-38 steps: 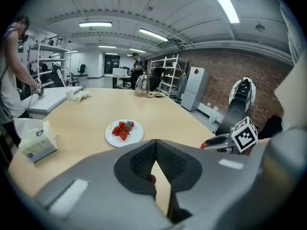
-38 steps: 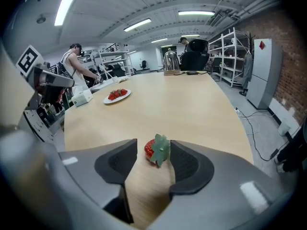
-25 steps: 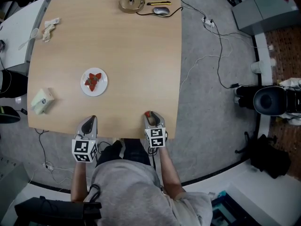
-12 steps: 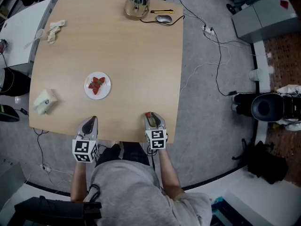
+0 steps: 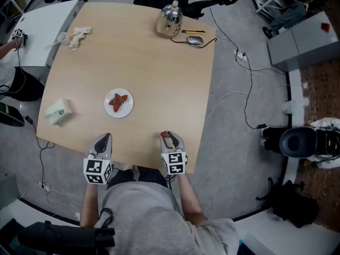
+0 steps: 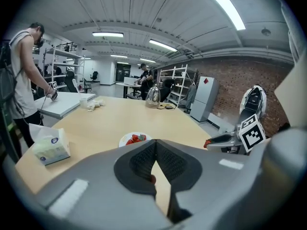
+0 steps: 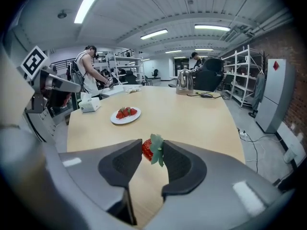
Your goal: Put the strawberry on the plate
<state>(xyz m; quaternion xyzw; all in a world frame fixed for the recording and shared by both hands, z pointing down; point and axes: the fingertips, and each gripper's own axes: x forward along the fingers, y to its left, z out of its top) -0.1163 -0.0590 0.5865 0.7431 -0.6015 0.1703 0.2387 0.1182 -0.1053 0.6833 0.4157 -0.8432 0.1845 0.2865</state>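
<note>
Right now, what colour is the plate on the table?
White plate, with red strawberries lying on it. The right gripper view shows it best.

- plate (image 5: 109, 109) lies left of middle on the worktop (image 5: 164, 78), strawberries (image 5: 119, 102) on it.
- tissue box (image 5: 58, 111) lies left of the plate, near the left edge.
- kettle (image 5: 169, 19) stands at the far edge, mouse (image 5: 195, 40) just right of it.
- left tool (image 5: 102, 141) and right tool (image 5: 167, 137) are over the near edge, apart; a strawberry (image 7: 149, 150) sits between the right one's jaws.
</note>
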